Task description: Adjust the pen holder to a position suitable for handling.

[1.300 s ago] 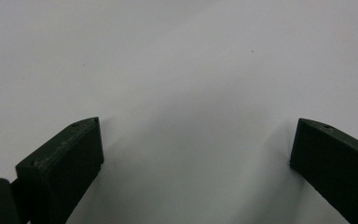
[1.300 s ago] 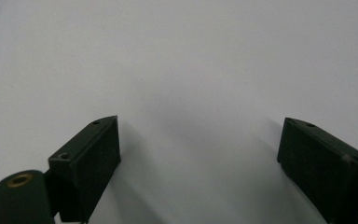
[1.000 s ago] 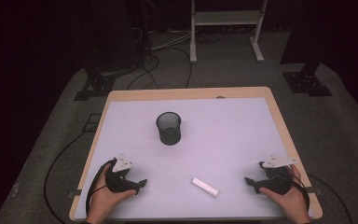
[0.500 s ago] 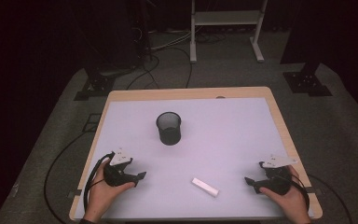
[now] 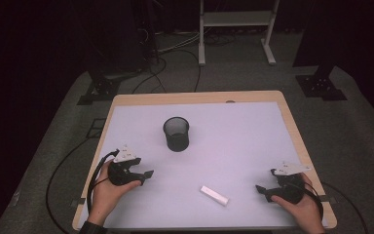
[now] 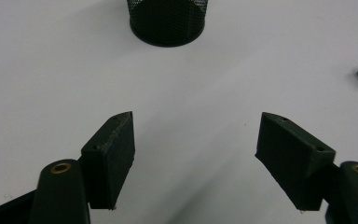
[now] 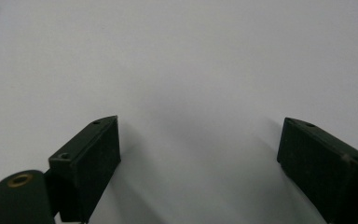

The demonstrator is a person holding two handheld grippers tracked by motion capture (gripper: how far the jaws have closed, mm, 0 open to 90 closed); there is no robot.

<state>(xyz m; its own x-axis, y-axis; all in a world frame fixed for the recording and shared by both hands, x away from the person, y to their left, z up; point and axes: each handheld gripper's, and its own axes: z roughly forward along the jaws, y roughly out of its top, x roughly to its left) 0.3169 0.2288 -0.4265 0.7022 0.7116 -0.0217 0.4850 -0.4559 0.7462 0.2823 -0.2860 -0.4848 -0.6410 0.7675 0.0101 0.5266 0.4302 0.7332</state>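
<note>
Both tongs, left [image 5: 147, 174] and right [image 5: 261, 189], gape empty; mesh cup [image 5: 176, 134] ahead of left, white block [image 5: 214, 195] between them.

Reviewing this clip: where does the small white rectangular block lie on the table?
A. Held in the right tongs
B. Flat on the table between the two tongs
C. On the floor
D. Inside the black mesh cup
B: the small white rectangular block lies flat on the white table, apart from the black mesh cup, between the open left tongs and open right tongs.
</note>
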